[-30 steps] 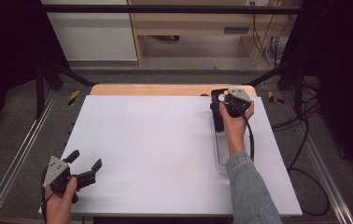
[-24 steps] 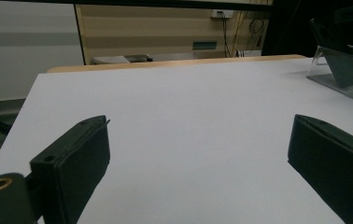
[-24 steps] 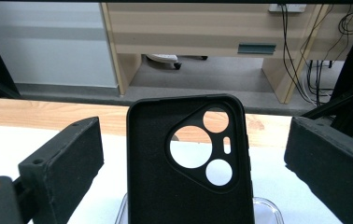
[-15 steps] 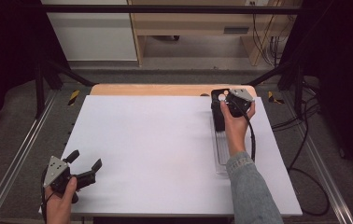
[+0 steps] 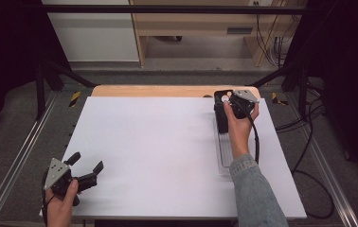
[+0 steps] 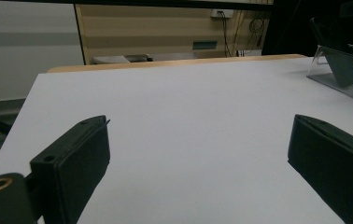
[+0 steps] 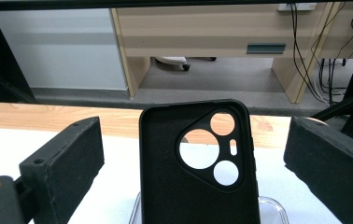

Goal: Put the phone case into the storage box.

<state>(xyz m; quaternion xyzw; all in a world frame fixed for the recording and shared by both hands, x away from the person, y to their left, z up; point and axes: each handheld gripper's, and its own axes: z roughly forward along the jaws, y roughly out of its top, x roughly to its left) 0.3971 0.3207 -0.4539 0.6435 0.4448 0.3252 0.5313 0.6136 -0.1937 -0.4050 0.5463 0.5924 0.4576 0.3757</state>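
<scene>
A black phone case (image 7: 198,168) with round camera cutouts stands upright in a clear plastic stand (image 7: 275,207) at the table's far right. My right gripper (image 7: 195,128) is open just in front of it, one jaw to each side, neither touching it. In the high view the right gripper (image 5: 230,102) hovers over the top of the case (image 5: 221,119). My left gripper (image 5: 88,162) is held open near the front left corner of the white table (image 5: 153,142), with nothing between its jaws. The left gripper view shows the left gripper (image 6: 198,126) and the case (image 6: 340,63) far off to the right.
The clear stand (image 5: 224,153) runs toward the person along the table's right side. A wooden strip (image 5: 158,91) edges the far side of the table. Metal rails (image 5: 21,156) flank it. Cables (image 5: 309,142) lie on the floor at the right.
</scene>
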